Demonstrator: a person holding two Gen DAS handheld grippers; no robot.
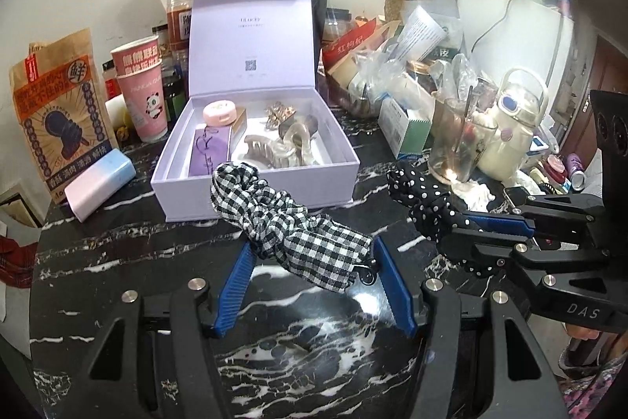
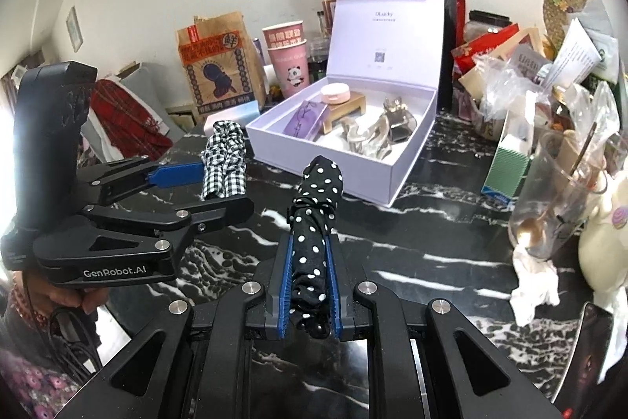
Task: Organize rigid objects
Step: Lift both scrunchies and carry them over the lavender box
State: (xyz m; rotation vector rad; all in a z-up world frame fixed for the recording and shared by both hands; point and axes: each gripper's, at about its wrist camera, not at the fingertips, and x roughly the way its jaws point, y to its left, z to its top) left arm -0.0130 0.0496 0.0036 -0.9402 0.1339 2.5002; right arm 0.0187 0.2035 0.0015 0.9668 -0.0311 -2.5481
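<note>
An open lilac gift box stands on the black marble table and holds a pink round case, a purple pouch and several hair claws. My left gripper is shut on a black-and-white gingham scrunchie and holds it in front of the box. My right gripper is shut on a black polka-dot scrunchie, held to the right of the box's front.
A brown paper bag, stacked paper cups and a pastel power bank stand left of the box. A glass with a spoon, a white kettle, cartons and bags crowd the right. A crumpled tissue lies nearby.
</note>
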